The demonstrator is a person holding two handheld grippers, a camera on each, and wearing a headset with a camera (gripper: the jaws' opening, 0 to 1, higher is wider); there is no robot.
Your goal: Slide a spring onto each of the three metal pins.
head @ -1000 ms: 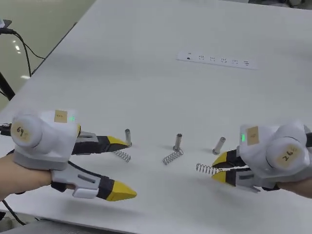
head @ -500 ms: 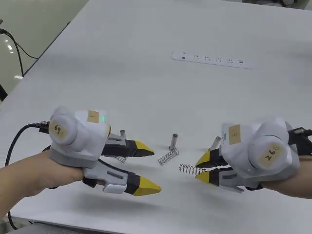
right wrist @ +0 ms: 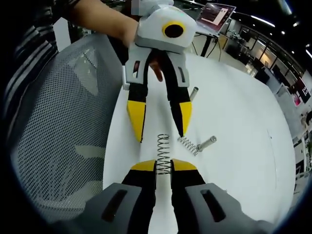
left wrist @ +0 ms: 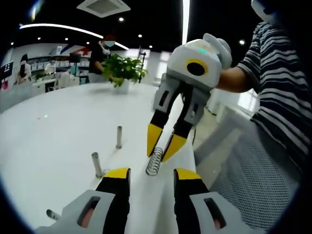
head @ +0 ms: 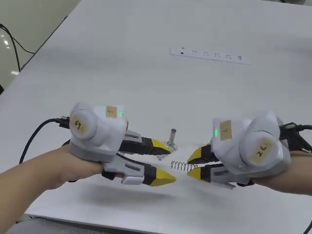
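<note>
My right gripper (head: 192, 165) is shut on one end of a thin wire spring (head: 180, 165), which sticks out leftward just above the white table (head: 146, 78). In the right gripper view the spring (right wrist: 163, 153) rises from between my jaws. My left gripper (head: 168, 162) faces it, open, its yellow tips on either side of the spring's free end. In the left gripper view the right gripper (left wrist: 159, 155) reaches in from above with the spring (left wrist: 155, 161). A short metal pin (head: 172, 138) stands just behind the tips. Two pins (left wrist: 119, 136) (left wrist: 96, 163) stand upright. A second spring (right wrist: 187, 144) lies on the table.
A white power strip (head: 209, 54) lies far back on the table. A black cable (head: 39, 131) trails from the left gripper. The table's near edge (head: 122, 219) is close below both hands. A mesh chair (right wrist: 48, 97) stands beside the table.
Both grippers have come together toward the middle. The right one carried its spring leftward, and the open left one swung right until its tips met the spring's free end.
</note>
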